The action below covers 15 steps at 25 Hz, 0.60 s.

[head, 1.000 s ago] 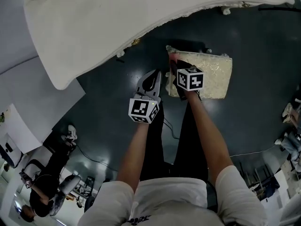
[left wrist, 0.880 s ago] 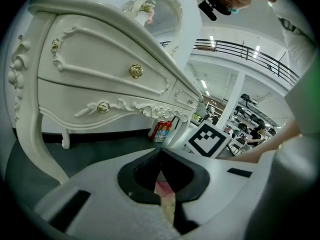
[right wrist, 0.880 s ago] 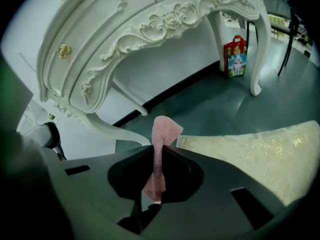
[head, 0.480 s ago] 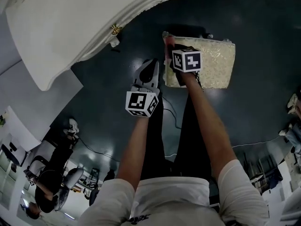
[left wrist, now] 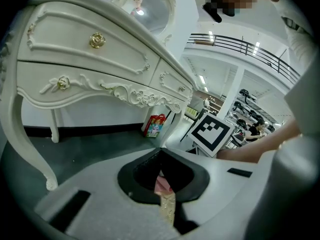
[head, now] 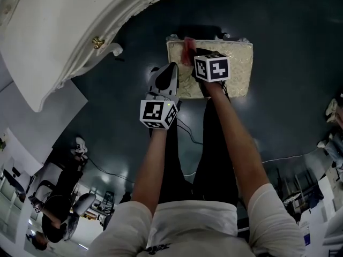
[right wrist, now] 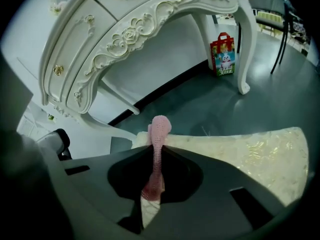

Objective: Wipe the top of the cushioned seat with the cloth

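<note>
Head view, looking steeply down: cream-and-gold cushioned seat [head: 236, 63] on the dark floor [head: 289, 36], just ahead of the person's legs [head: 211, 143]. Over the seat's left half, the right tool [head: 193, 57], clamped on a pink cloth [head: 187, 47]. Cloth bunched at the seat's left corner on the side away from the person, low over the top; contact with the fabric not clear from above. Just beside the seat's left edge, the left tool [head: 170, 68], pointing the same way as the right one. Left of the seat and beyond it, a white carved dressing table [head: 53, 25] with gold knobs. On the near side of the seat, a thin black cable [head: 185, 127] trailing across the floor.

Right gripper view: jaws pinching the cloth, a narrow pink fold standing up out of the tips, its rounded end above the seat's edge. Seat top spreading away to the right of the jaws. Beyond the seat, the dressing table's curved legs and a red gift bag [right wrist: 223, 54] beside one of them.

Left gripper view: jaws pressed together down to a thin slit. In that slit, a sliver of pink and a strip of gold fabric; gripped or merely seen through, impossible to say. Ahead, the dressing table's drawer fronts.
</note>
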{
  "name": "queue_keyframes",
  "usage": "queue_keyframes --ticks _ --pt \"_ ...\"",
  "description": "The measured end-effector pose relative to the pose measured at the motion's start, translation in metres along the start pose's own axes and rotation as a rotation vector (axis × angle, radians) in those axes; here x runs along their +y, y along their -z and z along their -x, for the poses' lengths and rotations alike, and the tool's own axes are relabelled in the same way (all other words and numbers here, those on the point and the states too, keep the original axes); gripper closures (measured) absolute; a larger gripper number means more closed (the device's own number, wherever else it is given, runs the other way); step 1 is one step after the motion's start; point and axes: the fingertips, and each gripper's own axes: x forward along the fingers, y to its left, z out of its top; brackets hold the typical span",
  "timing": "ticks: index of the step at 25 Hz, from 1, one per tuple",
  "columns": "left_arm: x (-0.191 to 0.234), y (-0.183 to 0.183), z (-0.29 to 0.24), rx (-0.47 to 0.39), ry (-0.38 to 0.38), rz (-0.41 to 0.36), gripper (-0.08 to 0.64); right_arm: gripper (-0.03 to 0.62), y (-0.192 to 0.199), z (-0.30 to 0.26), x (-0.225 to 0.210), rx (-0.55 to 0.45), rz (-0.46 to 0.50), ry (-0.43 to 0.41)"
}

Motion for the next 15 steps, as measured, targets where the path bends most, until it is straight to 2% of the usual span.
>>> queue_keyframes --ticks 9,15 --pt "-0.058 0.021 -0.033 0.031 0.055 -0.010 0.546 0.566 0.010 0.042 -0.070 0.001 -0.040 0.072" --pt "-0.093 0.034 -0.055 0.045 0.092 -0.016 0.546 0.566 0.015 0.075 -0.124 -0.032 -0.070 0.158"
